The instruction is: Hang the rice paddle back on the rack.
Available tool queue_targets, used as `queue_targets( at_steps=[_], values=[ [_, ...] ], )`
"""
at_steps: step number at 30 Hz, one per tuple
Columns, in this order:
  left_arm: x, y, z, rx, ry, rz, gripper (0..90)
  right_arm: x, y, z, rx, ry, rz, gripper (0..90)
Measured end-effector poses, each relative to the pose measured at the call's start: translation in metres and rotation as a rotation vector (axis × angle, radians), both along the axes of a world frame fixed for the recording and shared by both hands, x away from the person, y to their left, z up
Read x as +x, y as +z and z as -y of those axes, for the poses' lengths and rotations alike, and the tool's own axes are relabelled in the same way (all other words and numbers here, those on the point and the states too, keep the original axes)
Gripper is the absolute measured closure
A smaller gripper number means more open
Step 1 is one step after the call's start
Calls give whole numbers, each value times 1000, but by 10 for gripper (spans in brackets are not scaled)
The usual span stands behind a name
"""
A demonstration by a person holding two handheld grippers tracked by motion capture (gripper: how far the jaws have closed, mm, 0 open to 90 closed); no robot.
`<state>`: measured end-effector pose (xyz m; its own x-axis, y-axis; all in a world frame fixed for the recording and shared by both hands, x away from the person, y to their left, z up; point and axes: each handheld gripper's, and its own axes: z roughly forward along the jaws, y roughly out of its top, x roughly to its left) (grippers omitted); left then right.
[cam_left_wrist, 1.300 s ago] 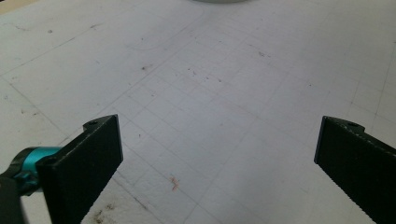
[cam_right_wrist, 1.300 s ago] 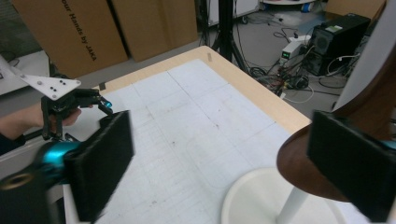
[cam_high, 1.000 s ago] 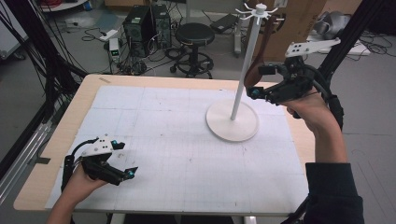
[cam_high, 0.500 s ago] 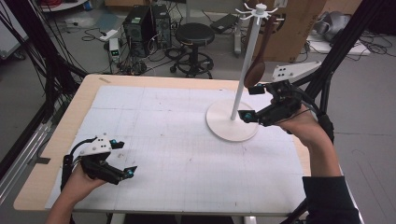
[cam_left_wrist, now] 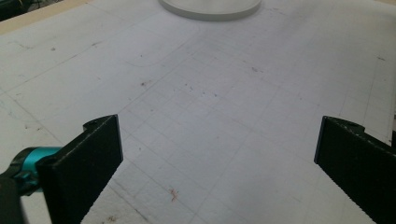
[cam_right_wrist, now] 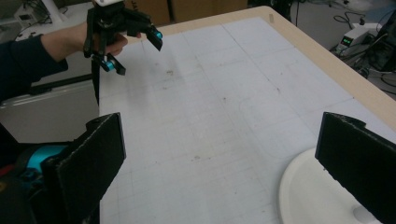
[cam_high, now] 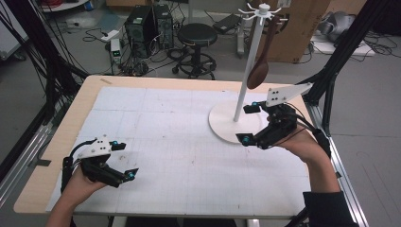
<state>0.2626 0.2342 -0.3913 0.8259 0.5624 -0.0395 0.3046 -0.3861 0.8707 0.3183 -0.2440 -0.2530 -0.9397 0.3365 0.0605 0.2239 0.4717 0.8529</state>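
One white stand [cam_high: 235, 124] on the right half of the gridded mat [cam_high: 179, 142]: round flat base, thin upright pole, small crown of hooks at the top. Hanging from one hook, a dark brown wooden spoon [cam_high: 261, 66], bowl downward, just beside the pole. Right gripper [cam_high: 249, 124] low at the near right edge of the base, jaws spread wide, holding nothing; base rim between them in the right gripper view [cam_right_wrist: 299, 196]. Left gripper [cam_high: 124, 160] well apart, near the front left corner of the wooden table [cam_high: 85, 101], also wide open and empty
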Motion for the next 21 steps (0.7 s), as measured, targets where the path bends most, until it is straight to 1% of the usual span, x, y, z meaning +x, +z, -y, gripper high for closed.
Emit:
queue_targets(
  at_steps=[2, 3, 5, 7, 8, 9, 11, 12, 13, 14, 15, 17, 19, 20, 21],
  values=[
    [0, 1, 0, -8, -8, 0, 17, -3, -6, 0, -4, 0, -3, 5],
    [-1, 1, 0, -19, -7, 2, 17, -4, -8, 0, -1, -1, -5, 5],
    [-1, 2, -1, -18, -9, 1, 17, -6, -15, 1, 10, 3, 4, 5],
    [-1, 2, -2, -29, -4, -1, 17, -8, -21, 2, 18, 1, -9, 5],
    [-1, 2, -2, -29, -6, 1, 17, -8, -24, 2, 21, 3, -13, 5],
    [-1, 2, -2, -32, -6, 1, 17, -9, -27, 2, 23, 1, -6, 5],
    [-1, 2, -3, -36, 0, 1, 17, -12, -32, 1, 18, 5, -18, 5],
    [-1, 3, -3, -37, 1, 1, 17, -12, -35, 1, 17, 7, -7, 5],
    [-1, 3, -3, -39, -1, 1, 17, -14, -37, 1, 11, 9, -19, 5],
    [-1, 3, -3, -41, 0, 3, 17, -15, -39, 0, 11, 7, -18, 5],
    [-1, 3, -4, -44, -1, 3, 17, -15, -42, 0, 11, 8, -3, 5],
    [-1, 4, -4, -44, 0, 7, 17, -17, -46, 1, 15, 8, -16, 5],
    [-2, 5, -4, -47, -2, 12, 17, -18, -51, 1, 24, 7, -7, 5],
    [-2, 5, -4, -49, -4, 11, 17, -19, -53, 2, 28, 9, -14, 5],
    [-2, 5, -4, -51, -2, 10, 17, -20, -55, 2, 31, 9, -13, 5]
  ],
)
